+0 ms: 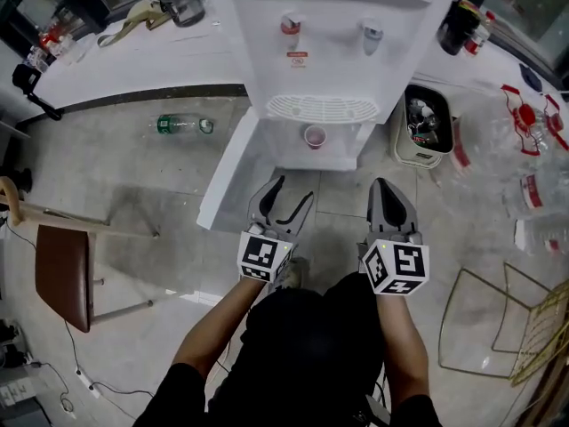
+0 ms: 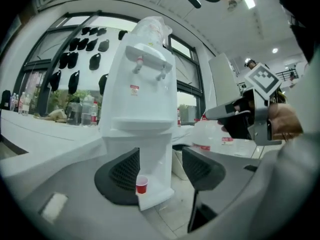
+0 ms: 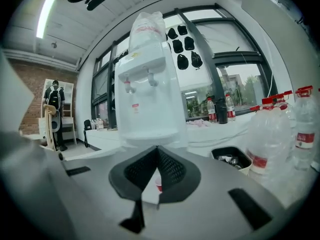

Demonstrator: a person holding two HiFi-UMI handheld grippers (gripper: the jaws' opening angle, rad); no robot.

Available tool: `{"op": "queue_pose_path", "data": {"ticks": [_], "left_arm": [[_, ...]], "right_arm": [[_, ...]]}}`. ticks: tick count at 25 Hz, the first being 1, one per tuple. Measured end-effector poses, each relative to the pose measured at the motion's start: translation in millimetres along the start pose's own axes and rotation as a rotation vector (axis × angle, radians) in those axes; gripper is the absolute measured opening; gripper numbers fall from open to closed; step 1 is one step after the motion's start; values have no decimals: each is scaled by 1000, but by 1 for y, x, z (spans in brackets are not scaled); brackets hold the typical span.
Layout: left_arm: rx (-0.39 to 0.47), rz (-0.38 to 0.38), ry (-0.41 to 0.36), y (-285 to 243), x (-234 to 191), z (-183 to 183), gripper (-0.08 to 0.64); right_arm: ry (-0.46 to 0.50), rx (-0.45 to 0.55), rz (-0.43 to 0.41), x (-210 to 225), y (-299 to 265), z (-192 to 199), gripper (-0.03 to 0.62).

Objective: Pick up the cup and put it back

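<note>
A small red cup (image 1: 315, 136) stands on the low ledge of the white water dispenser (image 1: 333, 34), under its drip grille. My left gripper (image 1: 293, 189) hangs short of the dispenser with its jaws open and nothing between them. In the left gripper view the cup (image 2: 142, 185) shows far off in the gap of the left gripper (image 2: 161, 171). My right gripper (image 1: 385, 185) is beside it, its jaws shut on nothing. In the right gripper view the right gripper (image 3: 156, 154) has its tips touching, and the cup (image 3: 158, 185) peeks through below them.
A plastic bottle (image 1: 182, 124) lies on the floor left of the dispenser. A bin with rubbish (image 1: 427, 124) stands at its right, with large water jugs (image 1: 533, 149) beyond. A brown chair (image 1: 62, 274) is at the left and a gold wire rack (image 1: 507, 323) at the right.
</note>
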State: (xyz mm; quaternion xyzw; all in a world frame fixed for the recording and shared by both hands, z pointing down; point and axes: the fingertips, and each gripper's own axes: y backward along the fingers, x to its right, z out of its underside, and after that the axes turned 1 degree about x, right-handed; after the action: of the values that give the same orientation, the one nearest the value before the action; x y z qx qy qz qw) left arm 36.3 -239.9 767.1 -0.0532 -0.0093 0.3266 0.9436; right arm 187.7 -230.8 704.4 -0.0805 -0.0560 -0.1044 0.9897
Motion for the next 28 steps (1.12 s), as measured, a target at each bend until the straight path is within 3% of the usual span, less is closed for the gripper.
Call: {"op": "queue_pose_path", "data": {"ticks": [9, 16, 22, 28], "left_arm": [[-81, 20, -32, -86, -22, 65, 272], [-187, -19, -20, -148, -46, 123, 281], [-282, -27, -39, -183, -63, 168, 305], [-317, -33, -45, -207, -75, 189, 322]], "right_arm": [[-14, -33, 21, 12, -28, 40, -5], [-32, -57, 49, 27, -50, 59, -6], [-41, -72, 73, 37, -62, 71, -5], [-27, -100, 67, 40, -66, 87, -5]]}}
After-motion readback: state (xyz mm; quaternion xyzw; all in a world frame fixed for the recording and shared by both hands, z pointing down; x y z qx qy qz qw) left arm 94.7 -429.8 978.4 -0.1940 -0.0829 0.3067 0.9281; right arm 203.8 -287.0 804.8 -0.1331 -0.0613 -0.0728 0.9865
